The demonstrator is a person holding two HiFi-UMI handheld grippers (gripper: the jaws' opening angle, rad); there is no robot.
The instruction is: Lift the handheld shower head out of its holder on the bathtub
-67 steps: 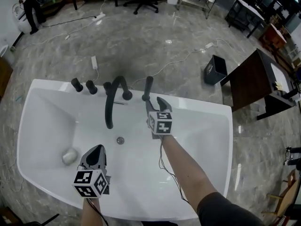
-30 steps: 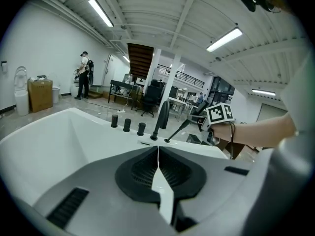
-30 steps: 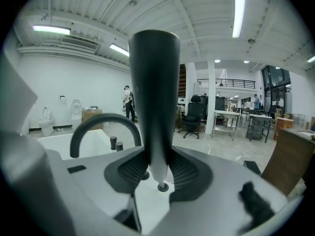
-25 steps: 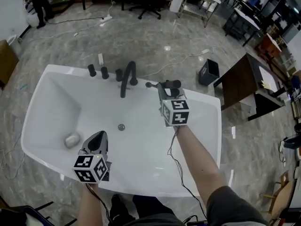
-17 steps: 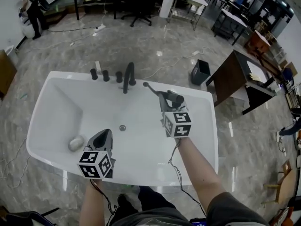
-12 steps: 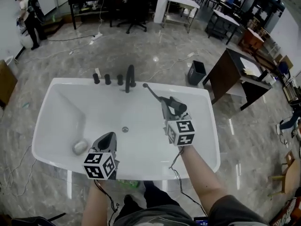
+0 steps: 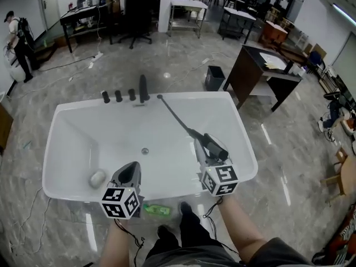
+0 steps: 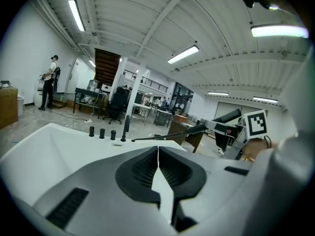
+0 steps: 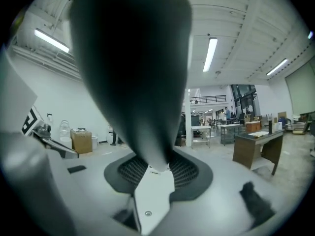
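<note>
The black handheld shower head (image 7: 214, 146) is out of its holder and hangs over the tub's near right rim. My right gripper (image 7: 207, 150) is shut on it. Its black hose (image 7: 175, 115) runs in a straight line back to the far rim of the white bathtub (image 7: 67, 127). In the right gripper view the dark shower head (image 9: 133, 68) fills the upper middle, pinched between the jaws of the right gripper (image 9: 155, 168). My left gripper (image 7: 132, 168) hovers over the near rim, shut and holding nothing. In the left gripper view, the left gripper (image 8: 157, 154) has its jaws touching.
Black knobs (image 7: 118, 96) and a black faucet (image 7: 143, 88) stand on the far rim. A pale round lump (image 7: 97, 177) lies in the tub near the drain (image 7: 144, 150). A green thing (image 7: 157, 209) lies on the floor by my feet. A dark desk (image 7: 261, 65) and a black bin (image 7: 214, 77) stand beyond.
My right gripper has carried the shower head back from the far rim to the near right rim, drawing the hose out straight. The left gripper has come back too, and the view has backed away.
</note>
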